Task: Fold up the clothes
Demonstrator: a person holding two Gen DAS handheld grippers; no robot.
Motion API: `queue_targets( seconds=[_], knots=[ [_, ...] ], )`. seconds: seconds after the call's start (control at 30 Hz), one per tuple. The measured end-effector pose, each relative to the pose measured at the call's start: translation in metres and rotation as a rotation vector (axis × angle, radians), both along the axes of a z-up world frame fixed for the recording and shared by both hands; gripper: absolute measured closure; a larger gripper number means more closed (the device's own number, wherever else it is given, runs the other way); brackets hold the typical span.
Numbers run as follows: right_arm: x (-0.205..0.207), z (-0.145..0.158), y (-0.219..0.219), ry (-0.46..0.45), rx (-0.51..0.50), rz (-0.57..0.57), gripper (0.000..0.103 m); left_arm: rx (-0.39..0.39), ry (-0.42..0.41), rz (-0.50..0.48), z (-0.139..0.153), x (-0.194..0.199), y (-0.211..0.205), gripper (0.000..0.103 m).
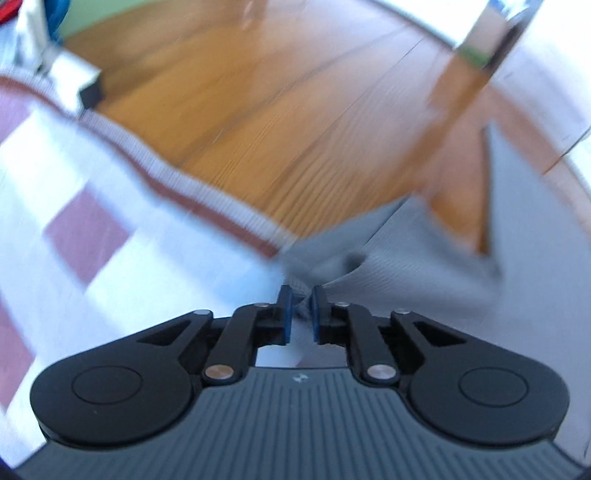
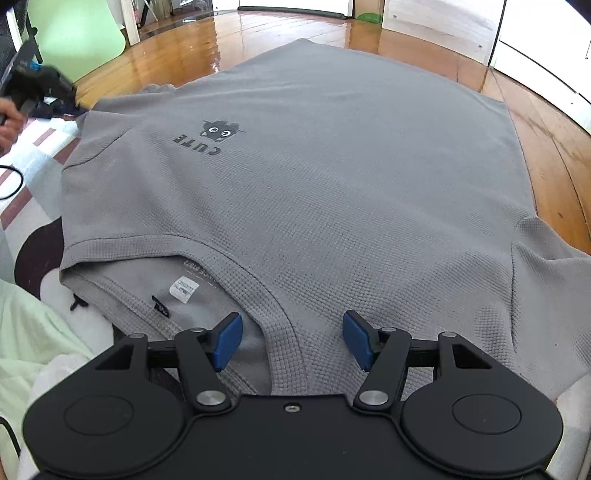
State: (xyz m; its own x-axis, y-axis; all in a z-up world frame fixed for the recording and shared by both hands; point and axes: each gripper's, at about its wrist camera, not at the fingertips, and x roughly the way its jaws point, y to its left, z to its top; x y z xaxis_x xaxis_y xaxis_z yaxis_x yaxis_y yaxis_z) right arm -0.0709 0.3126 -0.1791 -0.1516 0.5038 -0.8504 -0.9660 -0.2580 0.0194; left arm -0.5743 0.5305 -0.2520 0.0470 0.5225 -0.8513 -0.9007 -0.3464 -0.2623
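A grey waffle-knit T-shirt (image 2: 314,177) with a small "CUTE" print (image 2: 210,134) lies spread flat, collar toward me, hem hanging over the far edge. My right gripper (image 2: 291,339) is open, its blue pads (image 2: 226,341) either side of the collar band, just above the cloth. My left gripper (image 1: 300,314) is shut on a fold of the grey shirt (image 1: 388,251); that view is blurred by motion. In the right wrist view the left gripper (image 2: 48,92) appears at the far left, at the shirt's sleeve.
The shirt lies on a white and maroon checked cloth (image 1: 88,221) over a surface. Wooden floor (image 2: 280,33) lies beyond. A pale green chair (image 2: 77,37) stands at back left. Light green cloth (image 2: 33,332) lies near left.
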Motion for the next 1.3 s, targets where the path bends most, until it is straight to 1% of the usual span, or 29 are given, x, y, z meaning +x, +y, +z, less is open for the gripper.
queue_targets(
  seconds=[0.03, 0.07, 0.1, 0.13, 0.17, 0.2, 0.23, 0.3, 0.37, 0.4, 0.43, 0.47, 0.5, 0.53, 0.57, 0.63, 0.7, 0.77, 0.87, 0.9, 0.93, 0.97, 1.0, 1.03, 1.1, 1.13, 1.2, 1.27, 1.3],
  knots=[
    [0.001, 0.001, 0.000, -0.007, -0.011, -0.010, 0.038, -0.010, -0.006, 0.020, 0.002, -0.002, -0.003, 0.079],
    [0.005, 0.004, -0.003, -0.005, -0.025, -0.032, 0.038, -0.021, -0.011, 0.041, 0.004, -0.004, -0.006, 0.071],
    [0.009, 0.006, -0.005, -0.003, -0.040, -0.055, 0.038, -0.037, -0.013, 0.061, 0.006, -0.005, -0.009, 0.059],
    [0.014, 0.009, -0.008, 0.001, -0.052, -0.078, 0.038, -0.027, -0.046, 0.058, 0.009, -0.005, -0.013, 0.055],
    [0.024, 0.015, -0.015, 0.034, -0.046, -0.120, 0.038, -0.018, -0.080, 0.055, 0.011, -0.004, -0.018, 0.053],
    [0.035, 0.022, -0.023, 0.069, -0.040, -0.161, 0.038, -0.011, -0.118, 0.051, 0.014, -0.004, -0.023, 0.045],
    [0.049, 0.028, -0.031, 0.119, -0.040, -0.208, 0.038, -0.018, -0.176, 0.041, 0.013, -0.005, -0.029, 0.035],
    [0.072, 0.034, -0.045, 0.206, -0.054, -0.292, 0.038, -0.049, -0.254, 0.025, 0.007, 0.004, -0.026, 0.032],
    [0.082, 0.031, -0.061, 0.261, -0.084, -0.333, 0.038, -0.062, -0.242, -0.027, 0.002, 0.017, -0.017, 0.026],
    [0.086, 0.029, -0.068, 0.289, -0.100, -0.352, 0.038, -0.039, -0.191, -0.061, 0.005, 0.025, -0.014, 0.021],
    [0.084, 0.024, -0.071, 0.327, -0.116, -0.359, 0.038, -0.027, -0.131, -0.095, 0.007, 0.033, -0.011, 0.029],
    [0.082, 0.020, -0.074, 0.366, -0.133, -0.365, 0.038, -0.014, -0.068, -0.126, 0.010, 0.040, -0.008, 0.044],
    [0.080, 0.015, -0.076, 0.404, -0.149, -0.371, 0.038, 0.004, 0.007, -0.148, 0.014, 0.045, -0.009, 0.092],
    [0.079, 0.011, -0.079, 0.441, -0.165, -0.378, 0.038, 0.025, 0.074, -0.173, 0.018, 0.049, -0.010, 0.100],
    [0.076, 0.007, -0.076, 0.465, -0.163, -0.388, 0.038, 0.049, 0.130, -0.193, 0.022, 0.052, -0.012, 0.100],
    [0.072, -0.002, -0.068, 0.515, -0.162, -0.421, 0.037, 0.114, 0.112, -0.175, 0.033, 0.048, -0.021, 0.100],
    [0.075, -0.011, -0.061, 0.583, -0.179, -0.457, 0.035, 0.144, 0.105, -0.161, 0.042, 0.042, -0.022, 0.100],
    [0.075, -0.016, -0.055, 0.649, -0.192, -0.436, 0.035, 0.144, 0.137, -0.167, 0.042, 0.042, -0.024, 0.100],
    [0.075, -0.019, -0.055, 0.680, -0.190, -0.439, 0.035, 0.116, 0.178, -0.194, 0.032, 0.046, -0.018, 0.100],
    [0.076, -0.021, -0.055, 0.692, -0.186, -0.442, 0.042, 0.108, 0.174, -0.191, 0.029, 0.044, -0.019, 0.100],
    [0.075, -0.021, -0.056, 0.692, -0.180, -0.438, 0.050, 0.106, 0.156, -0.176, 0.028, 0.041, -0.020, 0.100],
    [0.074, -0.022, -0.057, 0.691, -0.174, -0.433, 0.078, 0.105, 0.139, -0.162, 0.027, 0.037, -0.022, 0.100],
    [0.072, -0.022, -0.056, 0.679, -0.178, -0.422, 0.097, 0.103, 0.125, -0.146, 0.026, 0.034, -0.024, 0.100],
    [0.070, -0.021, -0.056, 0.666, -0.180, -0.411, 0.097, 0.103, 0.133, -0.124, 0.028, 0.030, -0.028, 0.100],
    [0.071, -0.008, -0.066, 0.647, -0.148, -0.390, 0.099, 0.102, 0.156, -0.079, 0.033, 0.022, -0.035, 0.101],
    [0.070, -0.001, -0.068, 0.620, -0.146, -0.363, 0.099, 0.092, 0.209, -0.057, 0.035, 0.021, -0.039, 0.101],
    [0.067, 0.003, -0.072, 0.513, -0.145, -0.336, 0.099, 0.039, 0.292, -0.018, 0.032, 0.014, -0.041, 0.101],
    [0.066, -0.009, -0.066, 0.469, -0.188, -0.355, 0.099, 0.000, 0.211, 0.017, 0.024, 0.004, -0.044, 0.101],
    [0.063, -0.012, -0.065, 0.466, -0.196, -0.347, 0.099, -0.016, 0.168, 0.032, 0.021, -0.001, -0.045, 0.099]
  ],
)
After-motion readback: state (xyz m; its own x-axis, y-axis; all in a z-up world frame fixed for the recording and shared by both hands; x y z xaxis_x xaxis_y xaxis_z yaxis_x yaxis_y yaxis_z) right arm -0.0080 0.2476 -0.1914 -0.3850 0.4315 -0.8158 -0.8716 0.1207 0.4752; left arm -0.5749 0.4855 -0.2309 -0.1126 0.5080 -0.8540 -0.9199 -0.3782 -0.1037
